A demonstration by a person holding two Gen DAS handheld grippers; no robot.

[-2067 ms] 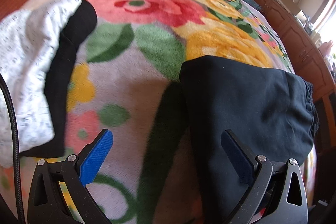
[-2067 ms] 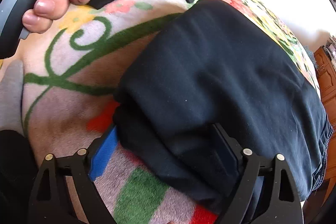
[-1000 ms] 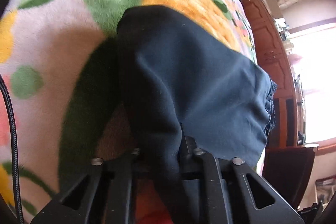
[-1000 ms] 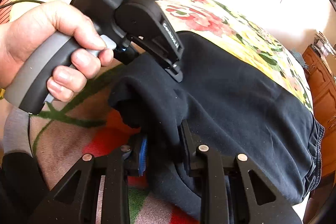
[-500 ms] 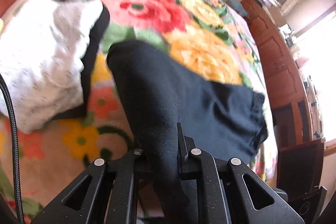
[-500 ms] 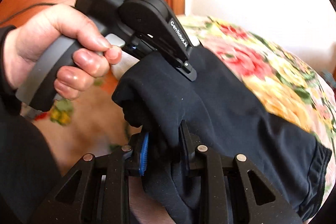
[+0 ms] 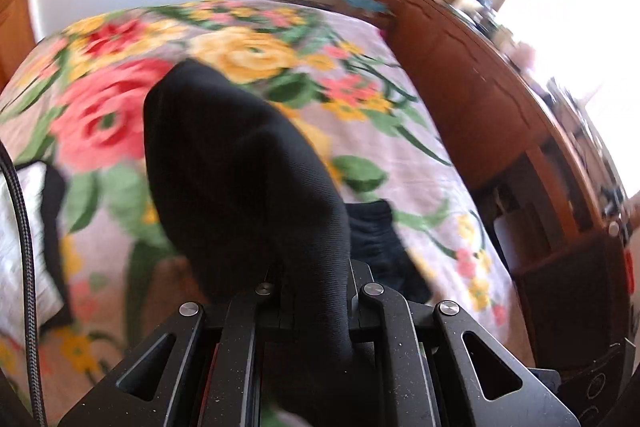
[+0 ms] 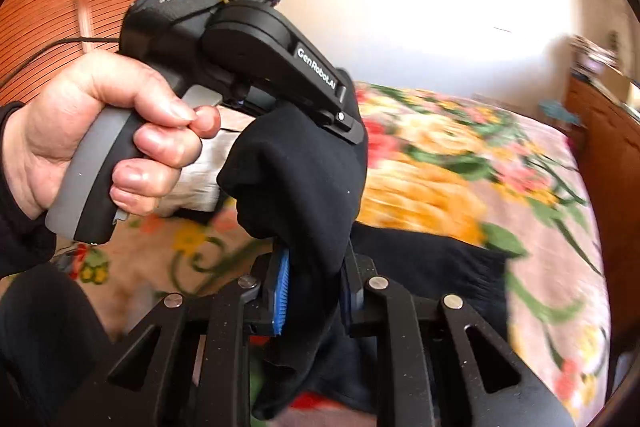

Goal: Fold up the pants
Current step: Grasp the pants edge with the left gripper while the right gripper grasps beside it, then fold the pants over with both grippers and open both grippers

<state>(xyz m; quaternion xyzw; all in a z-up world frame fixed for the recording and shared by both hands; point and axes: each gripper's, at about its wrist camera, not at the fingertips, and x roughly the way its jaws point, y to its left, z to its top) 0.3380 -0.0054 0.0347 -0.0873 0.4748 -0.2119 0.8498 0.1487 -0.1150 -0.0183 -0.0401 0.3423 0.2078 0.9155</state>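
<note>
Black tools: the left gripper point(image 7: 312, 291) and the right gripper point(image 8: 312, 287) are each pressed together on a bunch of dark cloth, so both pinch the pants point(image 7: 240, 179).
Grip detail: on the right gripper a blue pad point(image 8: 283, 291) shows against the cloth; on the left gripper the pads are buried in fabric.
Left hand: it point(image 8: 92, 139) wraps the grey handle of the left gripper, seen from the right wrist camera, with a finger on the trigger.
Pants position: the pinched end is lifted off the bed, while the other end point(image 8: 432, 267) lies on the floral blanket point(image 7: 400, 147) to the near right.
Progress: judging by the raised end and the trailing part on the blanket, a fold is mid-way; the held end has yet to be laid over and smoothed.
Left to do: set the cloth down, align the edges, let go.
Nearby: a white cloth with a black edge point(image 7: 28, 239) lies at the near left; a wooden cabinet point(image 7: 500, 99) stands to the right.
Hard to see: motion blur smears the blanket and the cabinet top; how many layers the pants already have cannot be told; the waistband is hidden.
</note>
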